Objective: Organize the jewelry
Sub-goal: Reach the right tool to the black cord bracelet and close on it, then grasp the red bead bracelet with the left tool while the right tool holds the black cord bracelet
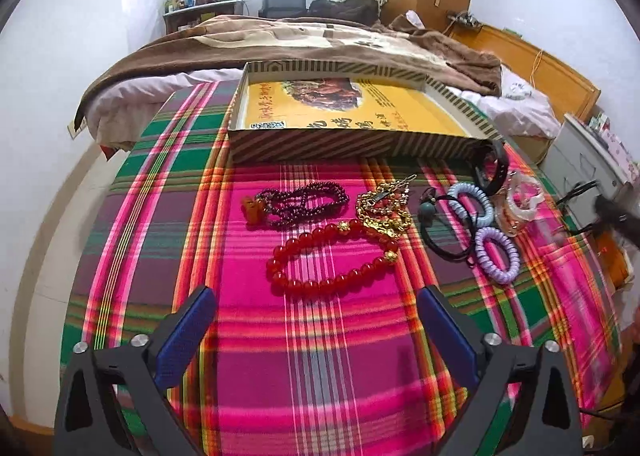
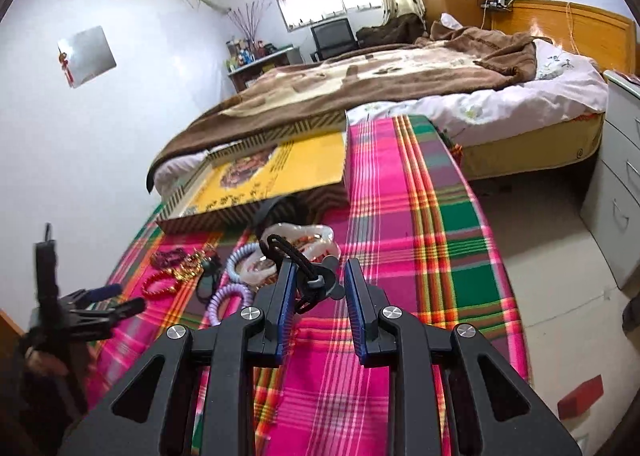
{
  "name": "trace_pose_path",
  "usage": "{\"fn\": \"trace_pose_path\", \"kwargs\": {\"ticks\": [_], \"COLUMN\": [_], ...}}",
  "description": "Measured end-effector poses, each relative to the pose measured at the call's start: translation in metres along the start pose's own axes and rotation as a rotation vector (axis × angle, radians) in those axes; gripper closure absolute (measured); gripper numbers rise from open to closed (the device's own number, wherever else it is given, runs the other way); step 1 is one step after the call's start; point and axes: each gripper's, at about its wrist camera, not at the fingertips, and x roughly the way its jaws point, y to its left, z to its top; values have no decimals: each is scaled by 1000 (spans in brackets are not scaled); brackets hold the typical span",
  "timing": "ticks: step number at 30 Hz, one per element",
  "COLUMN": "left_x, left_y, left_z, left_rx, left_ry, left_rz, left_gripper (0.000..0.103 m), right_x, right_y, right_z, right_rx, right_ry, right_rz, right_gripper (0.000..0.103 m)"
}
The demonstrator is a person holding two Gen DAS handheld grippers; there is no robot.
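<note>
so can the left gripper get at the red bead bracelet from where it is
Probably yes. The left gripper is open and the red bead bracelet lies flat on the cloth just ahead of its fingers, nothing between them. The gold chain touches its far end.

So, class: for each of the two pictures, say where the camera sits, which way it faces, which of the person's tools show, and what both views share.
Left wrist: on the left tongs, looking forward and down over the plaid cloth at the red bracelet and box; both fingers wide apart.
Right wrist: on the right tongs, facing the bed, a black hair tie between its fingers; the left tongs show at lower left.
Shared: box, red bracelet, purple coil, cloth, bed.
</note>
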Motion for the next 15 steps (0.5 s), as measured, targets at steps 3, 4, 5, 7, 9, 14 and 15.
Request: {"fn": "trace_pose_path", "kwargs": {"ticks": [3, 4, 5, 7, 9, 14, 15], "left_x": [8, 10, 14, 17, 18, 12, 14], "left_y": [-6, -8, -10, -12, -12, 0, 4], "left_z": [5, 5, 6, 8, 10, 20, 23], "left_rx": [51, 64, 75, 92, 96, 52, 43], "left_ry": [8, 11, 22, 25, 19, -25, -22], "left_rz": [24, 24, 23, 20, 5, 21, 34], "left_gripper": [14, 18, 20, 21, 21, 21, 21], "right_x": [-6, -6, -6, -4, -1, -1, 0], "right_y": [2, 3, 1, 3, 4, 7, 8], "right_z": [1, 2, 2, 1, 0, -2, -3], "right_rx": [-3, -5, -4, -4, -4, -8, -11], "right_ry": [-15, -18, -19, -15, -10, -7, -6], "right_rz": [7, 8, 8, 13, 19, 32, 34], "right_gripper": [78, 78, 78, 78, 78, 78, 78]}}
